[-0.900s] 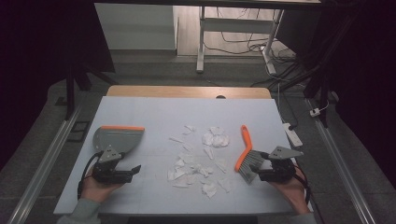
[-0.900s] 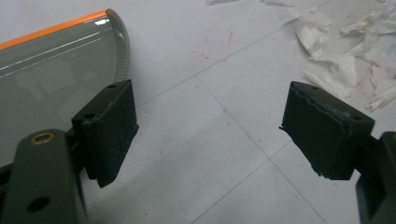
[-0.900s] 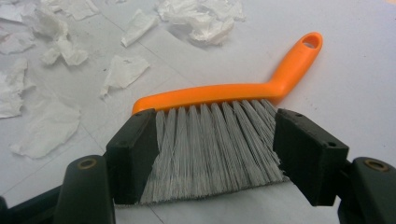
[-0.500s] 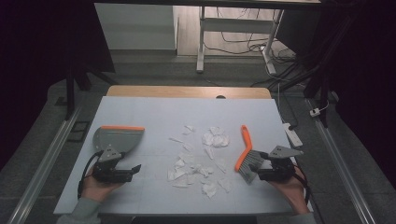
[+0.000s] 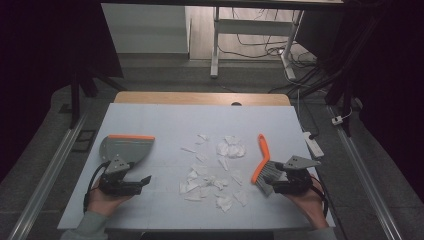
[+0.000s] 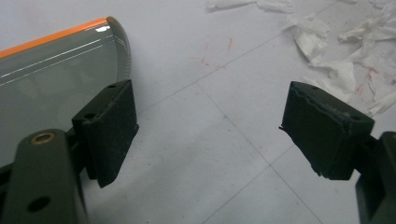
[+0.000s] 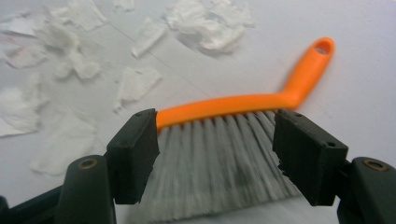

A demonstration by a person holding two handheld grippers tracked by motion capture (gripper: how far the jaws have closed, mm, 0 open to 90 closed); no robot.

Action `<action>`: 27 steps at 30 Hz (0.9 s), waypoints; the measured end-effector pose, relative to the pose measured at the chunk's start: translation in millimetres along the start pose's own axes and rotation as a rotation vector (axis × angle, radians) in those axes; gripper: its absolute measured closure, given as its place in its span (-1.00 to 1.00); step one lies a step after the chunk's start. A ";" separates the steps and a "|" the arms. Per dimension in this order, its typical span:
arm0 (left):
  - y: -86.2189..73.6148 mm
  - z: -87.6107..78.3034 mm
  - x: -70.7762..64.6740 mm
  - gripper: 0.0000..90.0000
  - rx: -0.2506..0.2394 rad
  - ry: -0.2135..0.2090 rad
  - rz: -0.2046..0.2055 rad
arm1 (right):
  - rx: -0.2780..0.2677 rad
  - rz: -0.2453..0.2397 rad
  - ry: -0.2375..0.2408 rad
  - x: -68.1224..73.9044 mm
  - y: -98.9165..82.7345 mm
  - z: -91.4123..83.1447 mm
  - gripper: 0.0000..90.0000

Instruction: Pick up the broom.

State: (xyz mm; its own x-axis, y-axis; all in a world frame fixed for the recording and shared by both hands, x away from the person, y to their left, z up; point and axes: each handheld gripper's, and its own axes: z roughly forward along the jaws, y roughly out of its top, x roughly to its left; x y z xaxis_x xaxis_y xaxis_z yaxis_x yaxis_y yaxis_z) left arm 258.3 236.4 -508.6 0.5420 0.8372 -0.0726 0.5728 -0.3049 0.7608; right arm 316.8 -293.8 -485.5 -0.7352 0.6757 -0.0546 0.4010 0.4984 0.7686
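Both grippers, left [image 5: 142, 179] and right [image 5: 267, 181], I am holding spread and empty, the brush [image 7: 243, 116] lying on the desk [image 5: 165, 117] before the right jaws, where closing on bristles rather than handle risks scattering paper scraps [image 5: 212, 175].

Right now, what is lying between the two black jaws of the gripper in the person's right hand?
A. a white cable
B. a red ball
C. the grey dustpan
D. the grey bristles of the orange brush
D: in the right gripper view the right gripper stands open, and the brush lies on the table with its grey bristles in the gap between the jaws.
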 end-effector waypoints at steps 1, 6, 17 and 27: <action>0.1 -0.2 0.4 -0.58 -0.002 0.001 -0.005 | 0.004 0.000 0.001 1.6 1.6 0.3 -0.32; 1.4 -1.4 -2.1 -0.58 -0.009 0.004 0.005 | 0.032 -0.014 -0.024 8.1 9.6 -0.7 -0.31; 5.0 3.2 -3.9 -0.58 0.000 -0.001 0.018 | 0.086 0.062 -0.067 5.2 35.1 -0.4 -0.27; 4.7 3.8 -5.5 -0.58 0.003 -0.002 0.025 | 0.178 0.112 -0.097 -6.6 74.9 8.3 -0.27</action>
State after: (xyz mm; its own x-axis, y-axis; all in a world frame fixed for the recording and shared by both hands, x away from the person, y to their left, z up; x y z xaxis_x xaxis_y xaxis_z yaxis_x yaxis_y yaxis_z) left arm 260.3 228.6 -507.2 0.5575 0.8284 -0.0543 0.5604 -0.3273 0.7608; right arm 356.2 -256.4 -432.9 -0.6283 0.7767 -0.0429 0.5732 0.4996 0.6495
